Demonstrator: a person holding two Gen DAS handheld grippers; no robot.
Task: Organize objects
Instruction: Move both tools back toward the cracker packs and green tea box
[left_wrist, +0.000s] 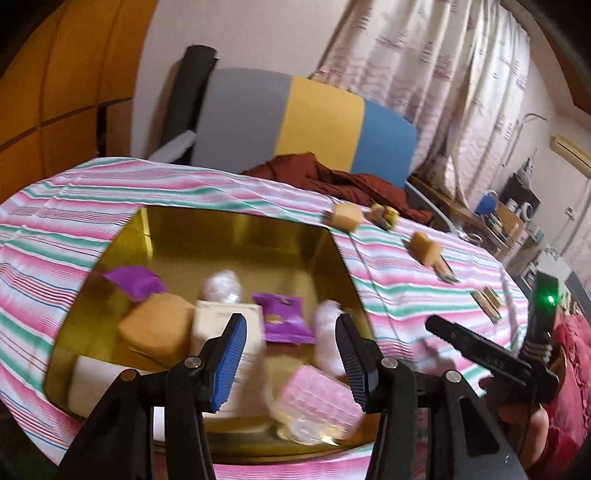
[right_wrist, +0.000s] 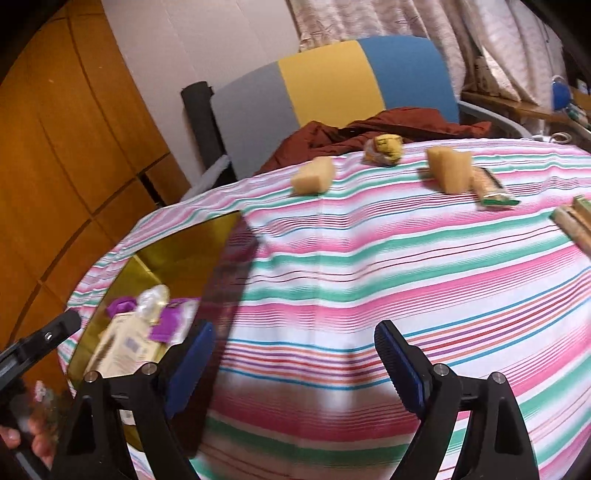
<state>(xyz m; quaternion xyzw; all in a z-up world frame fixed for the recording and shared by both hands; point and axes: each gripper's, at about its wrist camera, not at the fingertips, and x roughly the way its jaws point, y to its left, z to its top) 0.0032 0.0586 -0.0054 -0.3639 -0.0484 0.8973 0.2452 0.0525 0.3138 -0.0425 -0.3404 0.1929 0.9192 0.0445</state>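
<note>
Left claw (left_wrist: 291, 354): spread wide, nothing between the blue pads (left_wrist: 231, 363); hovering over the near half of the tin, blurred.
Right claw (right_wrist: 295, 369): spread wide, pinching nothing; hanging above bare striped cloth, tin at its 9 o'clock.
Tin (left_wrist: 236, 225): gold, square, open-topped, sitting on the cloth; in the right view seen at lower left (right_wrist: 173, 258).
Tin contents: pink box (left_wrist: 314, 395) at 6 o'clock, just beyond the left claw; cream carton (left_wrist: 229, 321) at centre; tan sponge (left_wrist: 155, 328) at 9 o'clock touching the carton; white block (left_wrist: 99, 380) at 8 o'clock; purple packet (left_wrist: 286, 317) beside the carton at its 3 o'clock; second purple packet (left_wrist: 135, 282) at 10 o'clock; two white wrapped bundles, one at 12 o'clock (left_wrist: 221, 288), one at 3 o'clock (left_wrist: 327, 332).
Surface: covered by pink, green and white striped cloth (right_wrist: 369, 277).
Loose items, far edge of surface: sponge (right_wrist: 314, 181) at 12 o'clock from the right claw; yellow-brown lump (right_wrist: 384, 147) just past it; second sponge (right_wrist: 450, 170) at 1 o'clock, touching a green-ended packet (right_wrist: 491, 192); more flat packets (right_wrist: 576, 221) at 2 o'clock, cut off by the frame.
Beyond surface: dark red garment (right_wrist: 369, 129) against a grey, yellow and blue chair back (right_wrist: 332, 81); curtain (left_wrist: 443, 74) behind.
</note>
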